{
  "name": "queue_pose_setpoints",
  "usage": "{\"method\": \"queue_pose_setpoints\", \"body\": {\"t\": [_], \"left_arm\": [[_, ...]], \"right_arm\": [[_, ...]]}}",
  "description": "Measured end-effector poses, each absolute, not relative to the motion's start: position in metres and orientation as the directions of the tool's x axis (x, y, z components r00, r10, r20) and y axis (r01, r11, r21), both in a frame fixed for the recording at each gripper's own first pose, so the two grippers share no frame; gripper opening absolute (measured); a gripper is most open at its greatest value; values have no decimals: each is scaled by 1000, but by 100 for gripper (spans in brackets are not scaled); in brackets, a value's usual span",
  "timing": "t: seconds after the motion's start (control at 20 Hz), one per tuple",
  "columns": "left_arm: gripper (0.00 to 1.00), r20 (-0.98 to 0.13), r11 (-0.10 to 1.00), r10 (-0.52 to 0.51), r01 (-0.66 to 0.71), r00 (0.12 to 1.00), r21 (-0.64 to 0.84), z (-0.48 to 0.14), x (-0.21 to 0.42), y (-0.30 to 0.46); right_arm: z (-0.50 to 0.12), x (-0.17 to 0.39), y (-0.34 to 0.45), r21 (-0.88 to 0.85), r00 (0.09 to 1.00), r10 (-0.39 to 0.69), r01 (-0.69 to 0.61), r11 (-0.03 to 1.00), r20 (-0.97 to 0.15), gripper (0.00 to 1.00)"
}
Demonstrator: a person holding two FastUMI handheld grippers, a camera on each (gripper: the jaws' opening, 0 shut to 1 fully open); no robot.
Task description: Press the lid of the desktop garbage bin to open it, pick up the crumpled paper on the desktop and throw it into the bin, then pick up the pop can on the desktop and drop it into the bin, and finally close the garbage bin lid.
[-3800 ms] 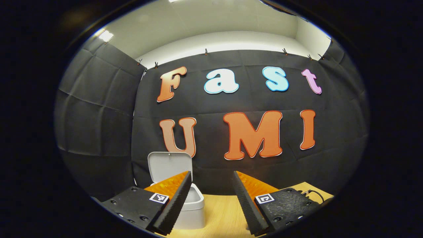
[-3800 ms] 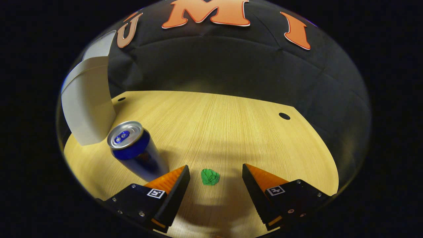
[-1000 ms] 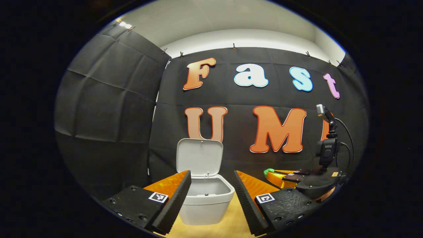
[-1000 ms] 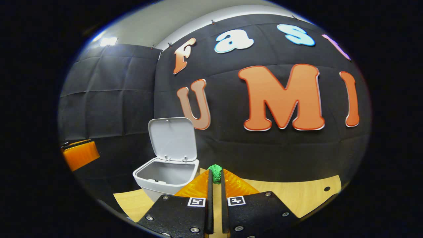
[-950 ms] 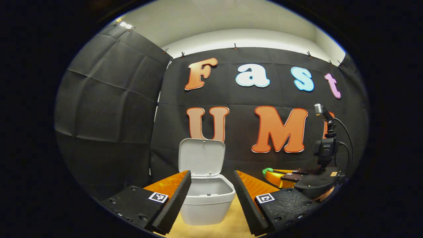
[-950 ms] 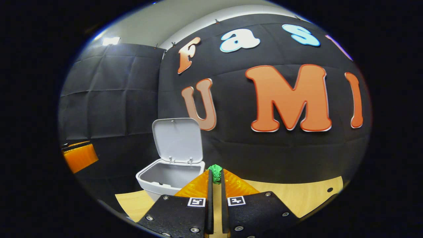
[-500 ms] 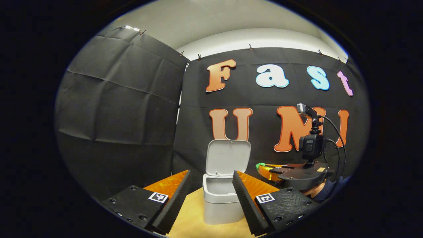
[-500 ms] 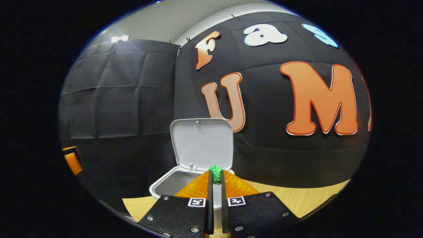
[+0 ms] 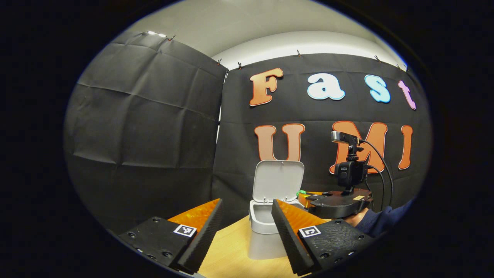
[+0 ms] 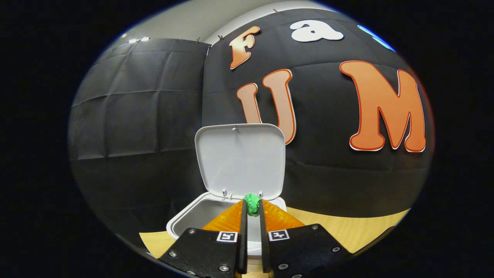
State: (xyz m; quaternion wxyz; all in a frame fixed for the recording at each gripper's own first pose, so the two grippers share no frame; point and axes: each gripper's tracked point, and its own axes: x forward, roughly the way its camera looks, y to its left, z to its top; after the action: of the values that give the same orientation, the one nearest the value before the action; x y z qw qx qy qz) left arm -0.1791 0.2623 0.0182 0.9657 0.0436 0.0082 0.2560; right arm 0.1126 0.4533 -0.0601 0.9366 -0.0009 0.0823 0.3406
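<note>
Two grippers | right gripper (image 10: 251,210) clamped on paper (image 10: 252,204) above open bin (image 10: 181,221) | left gripper (image 9: 247,235) wide open, empty | risk: early release drops paper on table (image 9: 227,255)

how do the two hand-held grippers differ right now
The left hand-held gripper has its fingers spread wide and holds nothing; the right hand-held gripper is shut on the green crumpled paper. The right one is up at the bin's opening; the left sits farther back. Both point toward the open lid.
</note>
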Motion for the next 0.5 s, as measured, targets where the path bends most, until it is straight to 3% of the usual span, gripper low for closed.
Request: {"method": "queue_pose_setpoints", "body": {"t": [0.05, 0.1, 0.5], "left_arm": [[81, 5, 864, 498, -496, 867, 89, 19, -182, 263], [81, 3, 863, 500, -499, 866, 86, 17, -182, 264], [81, -9, 875, 479, -477, 878, 82, 11, -176, 255]], "right_arm": [[-60, 112, 454, 52, 754, 639, -639, 767, -151, 20], [-60, 113, 456, 49, 751, 643, -644, 763, -148, 34], [-42, 108, 435, 22, 771, 627, -629, 777, -109, 51]]}}
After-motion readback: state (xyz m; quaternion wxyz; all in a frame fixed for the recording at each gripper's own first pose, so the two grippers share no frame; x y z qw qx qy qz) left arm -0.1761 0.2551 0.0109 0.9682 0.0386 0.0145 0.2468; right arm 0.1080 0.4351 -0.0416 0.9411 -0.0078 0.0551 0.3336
